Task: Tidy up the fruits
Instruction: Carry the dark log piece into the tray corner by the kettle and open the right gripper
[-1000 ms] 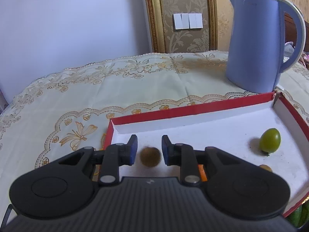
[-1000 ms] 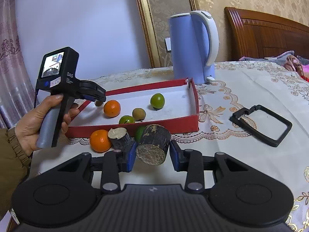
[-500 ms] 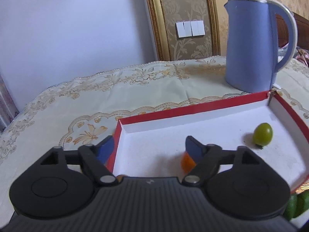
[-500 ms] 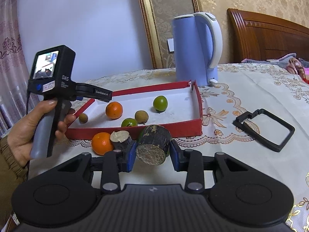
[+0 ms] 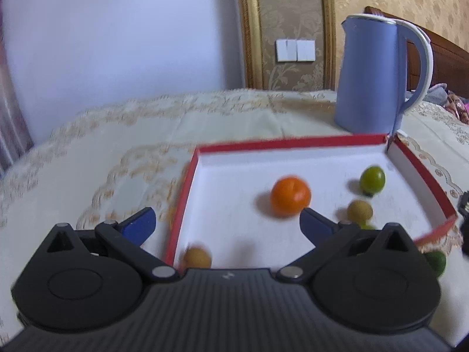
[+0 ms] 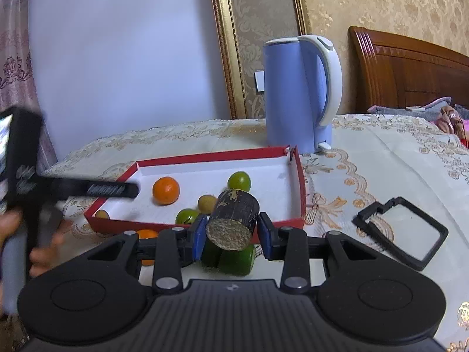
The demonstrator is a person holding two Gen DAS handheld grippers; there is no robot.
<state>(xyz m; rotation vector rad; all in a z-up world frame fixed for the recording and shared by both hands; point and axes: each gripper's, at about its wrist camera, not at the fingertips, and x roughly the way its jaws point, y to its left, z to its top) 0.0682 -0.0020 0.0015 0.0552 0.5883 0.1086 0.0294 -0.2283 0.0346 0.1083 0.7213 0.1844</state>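
Brown longan [image 5: 197,257] now dropped in red tray [image 5: 293,141]; left gripper [image 5: 225,225] jaws spread wide, right gripper [image 6: 231,232] clamps sugarcane piece [image 6: 234,220].

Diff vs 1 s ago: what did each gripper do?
The left gripper let go of the small brown round fruit, which now lies in the near left corner of the red-rimmed white tray, and it opened wide and drew back. The right gripper lifted the dark sugarcane stub while staying clamped on it. The orange, the green fruit and the blue kettle stayed put.
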